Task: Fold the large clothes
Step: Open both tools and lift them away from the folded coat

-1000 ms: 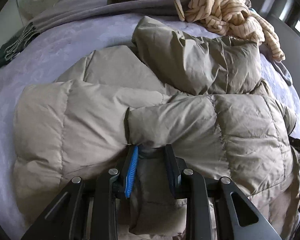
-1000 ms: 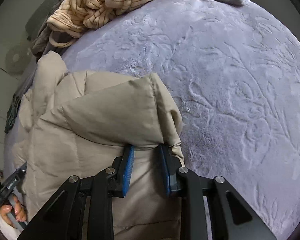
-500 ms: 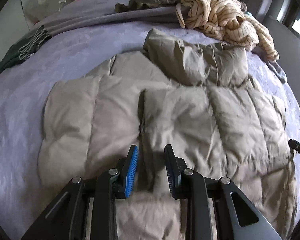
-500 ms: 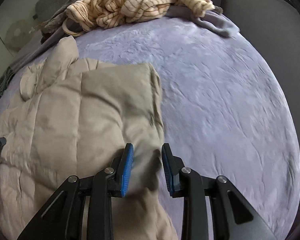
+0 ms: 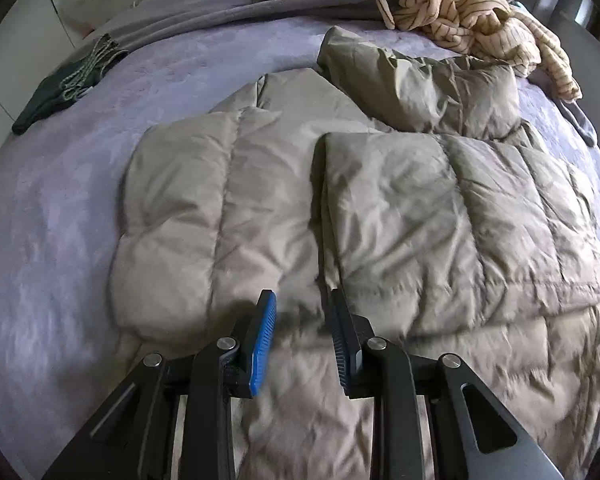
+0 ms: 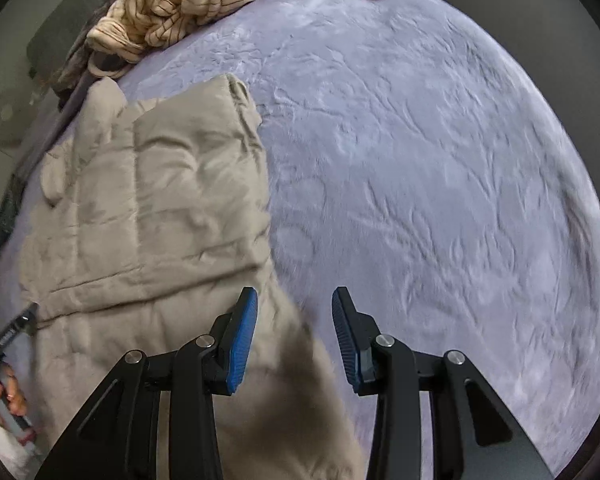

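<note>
The puffy jacket (image 5: 400,208) is lying half-folded on the bed (image 6: 440,160). The left gripper (image 5: 302,340) and right gripper (image 6: 294,336) are hovering apart, the right one's jaws just opening, holding nothing. The springy flap at 2 o'clock risks unfolding.

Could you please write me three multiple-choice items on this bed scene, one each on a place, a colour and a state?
1. Where does the striped garment lie?
A. at the far end of the bed, beyond the jacket
B. under the jacket
C. between the left jaws

2. What colour is the bedspread?
A. red
B. lavender
C. green

3. How does the right gripper stand?
A. shut on the jacket
B. shut on the striped garment
C. open, holding nothing

Answers:
1. A: it is heaped past the jacket in both views.
2. B: the plush cover reads pale purple.
3. C: its jaws have just been opening; the jacket's edge shows below the gap, but no pad presses on it.
</note>
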